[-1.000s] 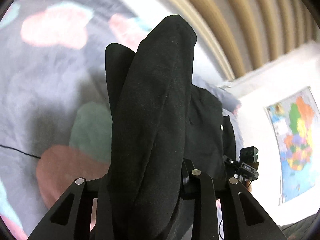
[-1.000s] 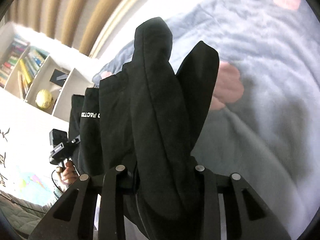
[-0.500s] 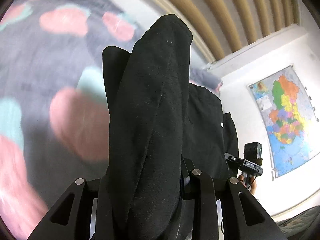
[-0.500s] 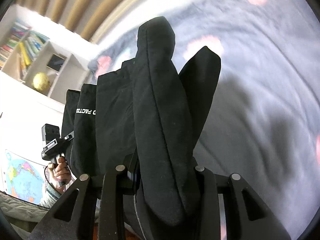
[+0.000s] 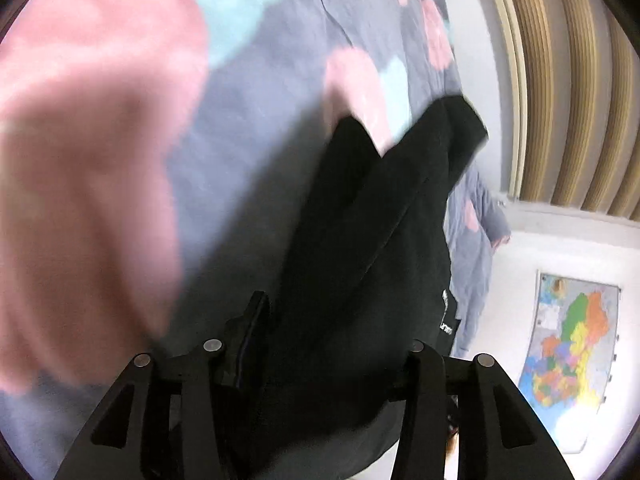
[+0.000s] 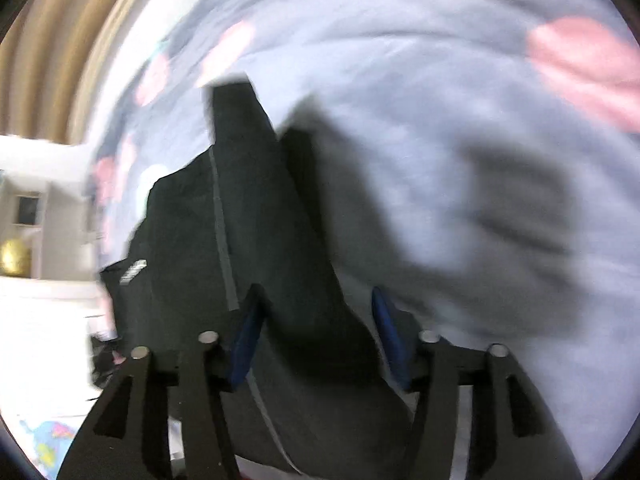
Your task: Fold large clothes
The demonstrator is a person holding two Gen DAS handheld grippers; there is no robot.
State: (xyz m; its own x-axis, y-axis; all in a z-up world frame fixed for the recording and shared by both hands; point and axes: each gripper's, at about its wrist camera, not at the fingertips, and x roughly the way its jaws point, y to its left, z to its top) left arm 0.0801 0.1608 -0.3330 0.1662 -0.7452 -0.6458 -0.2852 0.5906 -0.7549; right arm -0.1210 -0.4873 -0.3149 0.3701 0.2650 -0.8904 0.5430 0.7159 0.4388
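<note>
A black garment with a small white logo hangs forward from my left gripper and reaches down to the grey blanket with pink and teal patches. Its jaws are opening, with the cloth loose between them. In the right wrist view the same black garment lies between the blue pads of my right gripper. These jaws are opening too, and the right pad stands clear of the cloth. The garment's far end rests on the blanket, and the picture is blurred by motion.
The blanket covers a bed that fills most of both views. Behind it is a ribbed wooden wall. A coloured map hangs on a white wall. A white shelf with a golden ball stands at the left.
Both grippers have swung down toward the blanket with the garment. Their jaws, earlier shut on the cloth, now stand wider. The cloth has slackened and its end meets the bed.
</note>
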